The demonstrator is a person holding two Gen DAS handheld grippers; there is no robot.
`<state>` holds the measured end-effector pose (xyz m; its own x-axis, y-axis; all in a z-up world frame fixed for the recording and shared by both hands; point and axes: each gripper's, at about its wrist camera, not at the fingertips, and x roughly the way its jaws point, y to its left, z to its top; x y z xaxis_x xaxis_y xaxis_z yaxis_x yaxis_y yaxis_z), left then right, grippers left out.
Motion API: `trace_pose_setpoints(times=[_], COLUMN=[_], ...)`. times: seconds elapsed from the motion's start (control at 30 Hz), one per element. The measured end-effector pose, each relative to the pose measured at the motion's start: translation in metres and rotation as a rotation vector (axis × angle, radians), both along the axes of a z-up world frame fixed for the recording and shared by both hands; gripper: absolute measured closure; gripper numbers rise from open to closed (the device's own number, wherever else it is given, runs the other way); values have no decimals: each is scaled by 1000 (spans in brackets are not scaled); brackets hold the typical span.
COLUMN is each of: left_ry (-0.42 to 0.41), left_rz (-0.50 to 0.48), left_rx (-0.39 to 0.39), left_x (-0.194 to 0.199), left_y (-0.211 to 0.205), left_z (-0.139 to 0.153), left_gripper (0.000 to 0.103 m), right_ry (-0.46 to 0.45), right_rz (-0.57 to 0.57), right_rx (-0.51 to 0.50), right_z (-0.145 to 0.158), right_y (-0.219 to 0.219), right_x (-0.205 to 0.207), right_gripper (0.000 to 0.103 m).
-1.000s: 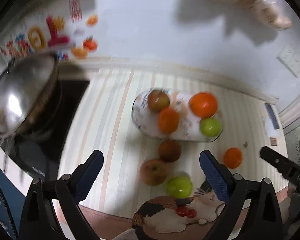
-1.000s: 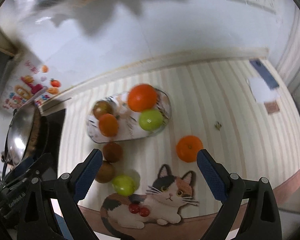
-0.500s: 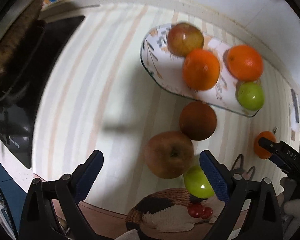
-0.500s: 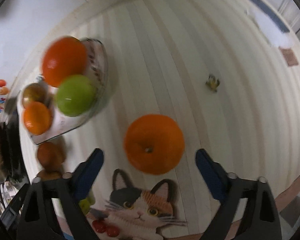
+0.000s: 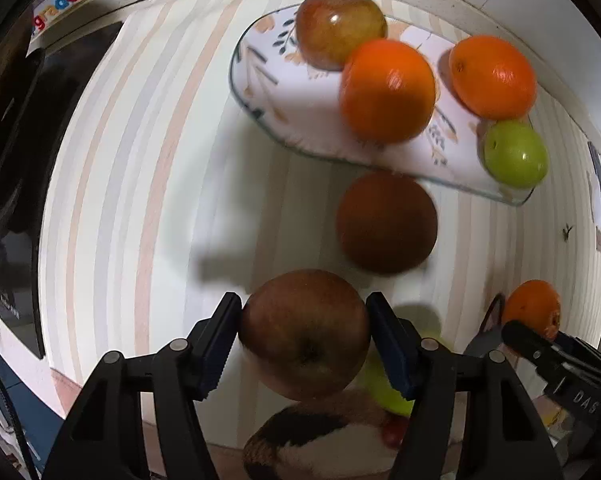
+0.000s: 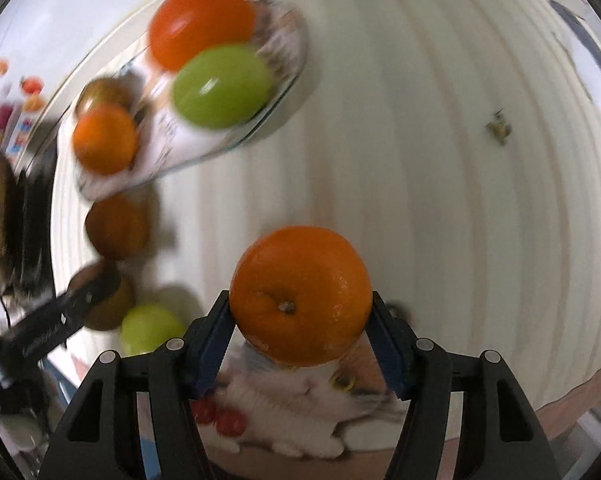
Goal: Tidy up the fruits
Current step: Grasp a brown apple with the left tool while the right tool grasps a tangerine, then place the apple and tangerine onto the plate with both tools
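The left gripper [image 5: 304, 336] has just been closing, its jaws pinching a brown apple [image 5: 304, 332]; the right gripper [image 6: 300, 332] likewise, pinching an orange [image 6: 300, 296]. Ahead of the left jaws lies one brown fruit [image 5: 386, 222], then the tray [image 5: 268, 84] with four: one apple [image 5: 340, 26], two oranges [image 5: 388, 90], one green apple [image 5: 516, 154]. One green fruit [image 6: 150, 328] sits on the tabletop [image 6: 420, 160], left of the right jaws.

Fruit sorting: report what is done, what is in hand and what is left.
Done: the plate holds four fruits: an apple, two oranges and a green fruit.
In hand: both claws have just been closing. The left claw grips a reddish apple; the right claw grips an orange.
Left: a brown fruit and a green one lie on the table.
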<state>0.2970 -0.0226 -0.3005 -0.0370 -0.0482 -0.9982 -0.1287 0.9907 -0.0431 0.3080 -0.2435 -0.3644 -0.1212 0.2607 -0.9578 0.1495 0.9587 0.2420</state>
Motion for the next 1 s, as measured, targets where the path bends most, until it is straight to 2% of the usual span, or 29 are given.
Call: trace_pose_setpoints(times=[0.27,0.37,0.7,0.83,1.0], left_ry=[-2,-5,-7,-19,-49], left_rz=[13,22,27,22,22], left_rx=[29,24,18,15,-12], left_x=[-25,-27,-18,-11,-4], left_y=[11,11,21,18,18], left_z=[3,2,9,11,29], left_gripper=[41,41,41,41,41], right_ry=[17,-1,20,-24,-52], right_rz=[45,71,56,49,69], right_rx=[-5,-39,-38,-35,-47], right_z=[-13,-12,-11,-4,1], right_y=[16,18,8,3,3], right_x=[-16,-17,-10,-9,-5], right_gripper=[36,35,35,36,36])
